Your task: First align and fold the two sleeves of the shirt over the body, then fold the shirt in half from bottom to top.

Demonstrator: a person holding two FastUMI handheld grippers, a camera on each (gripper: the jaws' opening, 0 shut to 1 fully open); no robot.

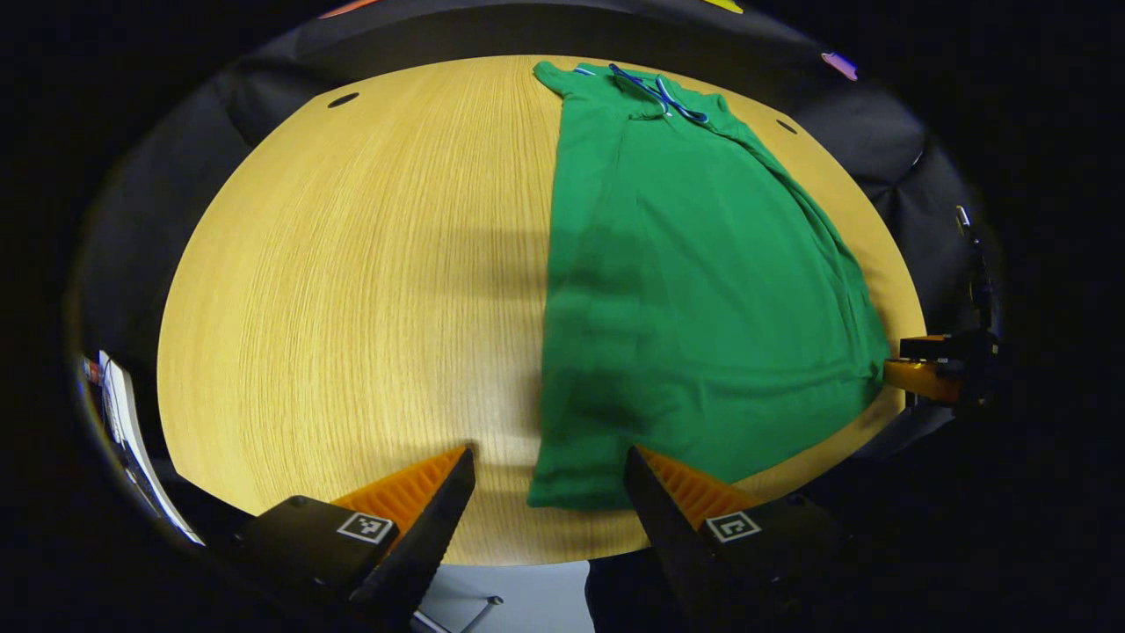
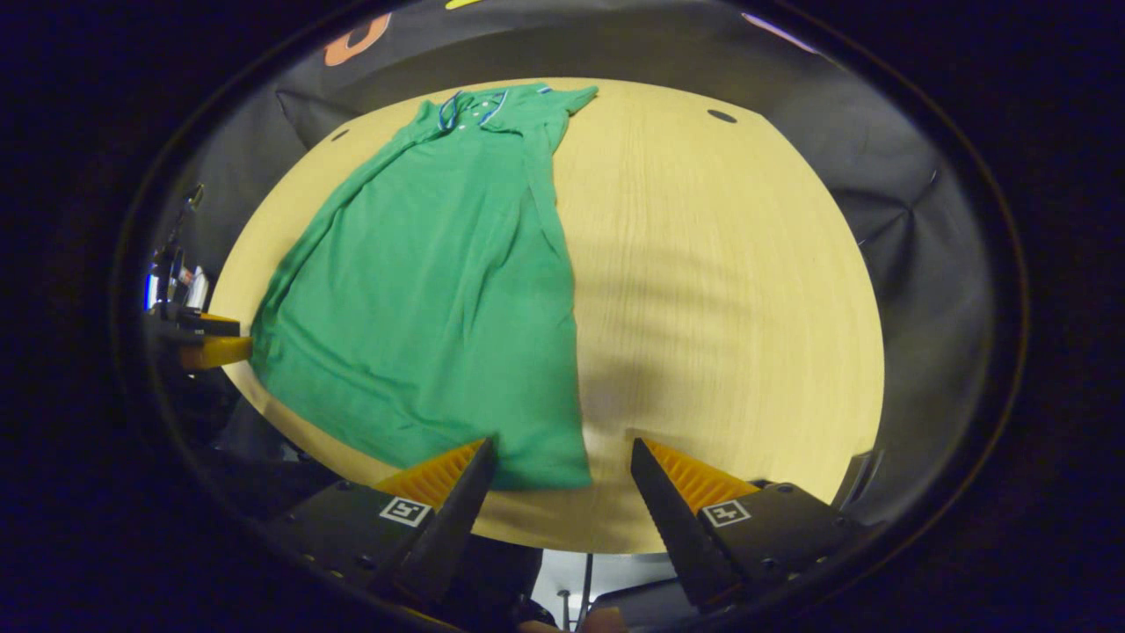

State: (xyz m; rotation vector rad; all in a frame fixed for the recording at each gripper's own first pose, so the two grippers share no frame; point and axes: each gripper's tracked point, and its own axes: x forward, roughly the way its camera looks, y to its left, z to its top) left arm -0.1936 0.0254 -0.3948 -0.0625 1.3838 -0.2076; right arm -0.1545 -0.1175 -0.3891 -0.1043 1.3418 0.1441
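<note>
A green shirt (image 1: 694,290) with a blue-and-white trimmed collar (image 1: 659,92) lies flat on the wooden table (image 1: 369,290), collar at the far end, both sleeves lying folded over the body. In the left gripper view my left gripper (image 1: 549,466) stands open above the hem's near left corner, with that corner between its fingers. In the right gripper view the shirt (image 2: 431,290) stretches away to the left, and my right gripper (image 2: 562,457) stands open over the hem's near right corner. Each gripper shows small at the other view's edge: the right gripper (image 1: 932,369) and the left gripper (image 2: 206,343).
Bare tabletop (image 2: 729,290) spreads beside the shirt on either side. Dark round holes (image 1: 343,100) sit near the table's far corners. The near table edge runs just under both grippers, with pale floor (image 1: 518,589) below it.
</note>
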